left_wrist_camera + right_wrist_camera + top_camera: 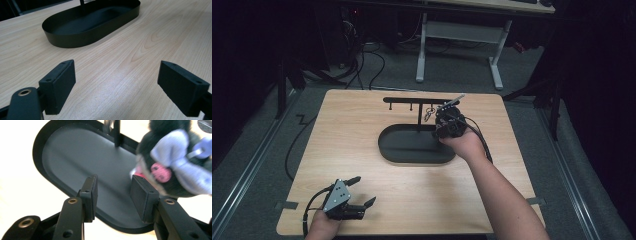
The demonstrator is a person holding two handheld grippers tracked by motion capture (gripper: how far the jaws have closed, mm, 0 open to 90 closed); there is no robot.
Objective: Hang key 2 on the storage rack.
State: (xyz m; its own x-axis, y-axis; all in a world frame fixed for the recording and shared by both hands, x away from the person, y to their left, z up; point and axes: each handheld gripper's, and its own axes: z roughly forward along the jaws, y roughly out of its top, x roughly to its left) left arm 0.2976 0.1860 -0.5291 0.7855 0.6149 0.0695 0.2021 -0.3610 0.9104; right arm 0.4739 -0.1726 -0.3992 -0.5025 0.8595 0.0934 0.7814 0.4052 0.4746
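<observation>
A black oval tray [384, 150] lies mid-table with a T-shaped hook stand [408, 100] rising from its far side. Metal key rings [429, 114] hang from the bar's right part. My right gripper [448, 125] hovers over the tray's right end, just right of the rings. In the right gripper view its jaws [113, 187] stand partly open over the tray floor [75, 157] with nothing between them. A blurred black plush charm [175, 157] with a lavender bow and pink spot hangs right beside the right jaw. My left gripper [364, 190] rests open near the front left edge; its jaws [117, 75] hold nothing.
The stand's pole [117, 132] rises at the tray's far rim. The tray [75, 40] lies ahead of the left gripper across bare wood. Beyond the table's far edge are a white desk frame [422, 50] and cables on the floor.
</observation>
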